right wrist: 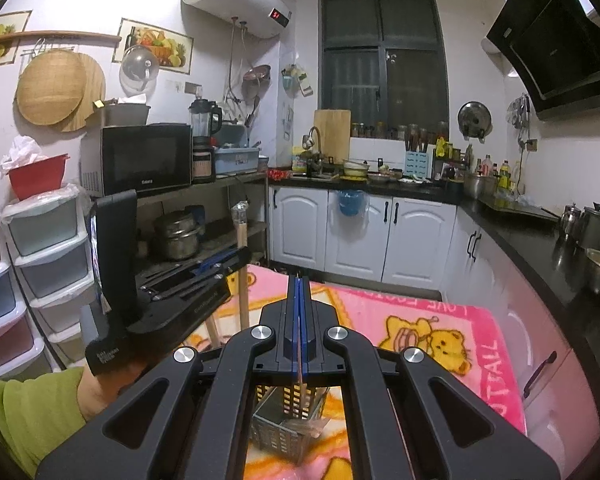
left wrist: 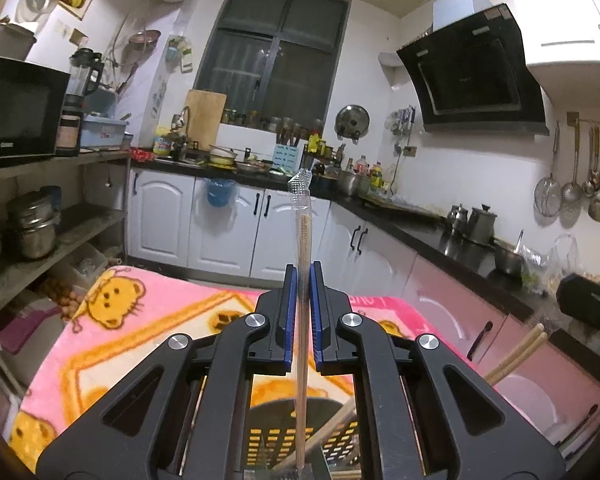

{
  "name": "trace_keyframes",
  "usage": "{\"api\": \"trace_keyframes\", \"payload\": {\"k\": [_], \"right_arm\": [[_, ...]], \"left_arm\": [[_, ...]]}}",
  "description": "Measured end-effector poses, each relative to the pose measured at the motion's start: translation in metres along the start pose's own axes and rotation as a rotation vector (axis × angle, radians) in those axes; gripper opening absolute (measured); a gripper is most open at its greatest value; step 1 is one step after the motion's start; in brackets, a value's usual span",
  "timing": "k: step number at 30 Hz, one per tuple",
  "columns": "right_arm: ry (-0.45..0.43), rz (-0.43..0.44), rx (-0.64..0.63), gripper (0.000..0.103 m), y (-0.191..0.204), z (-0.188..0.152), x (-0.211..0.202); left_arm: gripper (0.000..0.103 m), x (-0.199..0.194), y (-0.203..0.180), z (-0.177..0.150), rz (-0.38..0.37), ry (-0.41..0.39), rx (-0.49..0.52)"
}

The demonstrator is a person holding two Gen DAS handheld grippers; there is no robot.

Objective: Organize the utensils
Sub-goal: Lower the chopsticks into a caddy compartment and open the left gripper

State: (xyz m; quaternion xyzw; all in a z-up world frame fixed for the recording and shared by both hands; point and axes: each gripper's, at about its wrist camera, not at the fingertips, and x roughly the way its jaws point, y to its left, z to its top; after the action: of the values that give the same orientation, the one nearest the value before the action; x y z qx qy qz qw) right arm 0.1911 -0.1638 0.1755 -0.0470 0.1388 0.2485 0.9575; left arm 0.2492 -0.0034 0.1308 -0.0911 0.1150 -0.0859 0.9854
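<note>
My left gripper [left wrist: 303,276] holds a pair of wrapped chopsticks [left wrist: 302,240] upright between its blue pads, in a clear sleeve; its lower end reaches down into a grey slotted utensil basket [left wrist: 276,440] below. Bare wooden chopsticks [left wrist: 516,354] lean out of the basket at the right. My right gripper [right wrist: 299,280] is shut on a thin wooden chopstick [right wrist: 300,372] whose lower end points down toward the basket [right wrist: 288,420]. In the right wrist view the left gripper [right wrist: 204,280] is at the left, with its wrapped chopsticks [right wrist: 241,264] standing up.
The basket sits on a table covered by a pink bear-print blanket [left wrist: 148,320]. A metal shelf with pots and a microwave [right wrist: 146,160] is at the left. White cabinets and a black counter [left wrist: 420,220] run behind and to the right. Plastic drawers [right wrist: 40,248] stand at far left.
</note>
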Motion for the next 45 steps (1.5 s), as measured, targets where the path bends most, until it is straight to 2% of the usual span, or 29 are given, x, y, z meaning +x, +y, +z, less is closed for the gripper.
{"api": "trace_keyframes", "payload": {"k": [16,25,28,32,33,35,39,45], "right_arm": [[0.048,-0.011,0.068,0.001,-0.015,-0.016,0.02],[0.074,-0.029,0.108,0.002,-0.028,-0.026,0.024],[0.078,-0.031,0.114,0.011,-0.029,-0.03,0.022],[0.08,-0.032,0.126,0.017,-0.03,-0.034,0.02],[0.081,-0.032,0.13,0.022,-0.031,-0.036,0.019],[0.083,-0.037,0.133,0.028,-0.032,-0.038,0.017],[0.099,-0.041,0.133,0.031,-0.033,-0.045,0.014],[0.117,-0.063,0.124,0.035,-0.032,-0.057,0.009]], "left_arm": [[0.003,0.012,-0.007,-0.03,-0.01,0.056,0.035],[0.016,0.012,0.002,-0.038,-0.03,0.116,0.014],[0.017,0.008,0.004,-0.039,-0.034,0.124,0.01],[0.027,-0.001,0.006,-0.039,-0.04,0.135,0.004],[0.028,-0.002,0.007,-0.039,-0.045,0.139,0.003],[0.038,-0.005,0.006,-0.039,-0.058,0.144,-0.001],[0.046,-0.012,0.007,-0.039,-0.067,0.153,-0.011],[0.064,-0.021,0.009,-0.041,-0.068,0.171,-0.01]]}}
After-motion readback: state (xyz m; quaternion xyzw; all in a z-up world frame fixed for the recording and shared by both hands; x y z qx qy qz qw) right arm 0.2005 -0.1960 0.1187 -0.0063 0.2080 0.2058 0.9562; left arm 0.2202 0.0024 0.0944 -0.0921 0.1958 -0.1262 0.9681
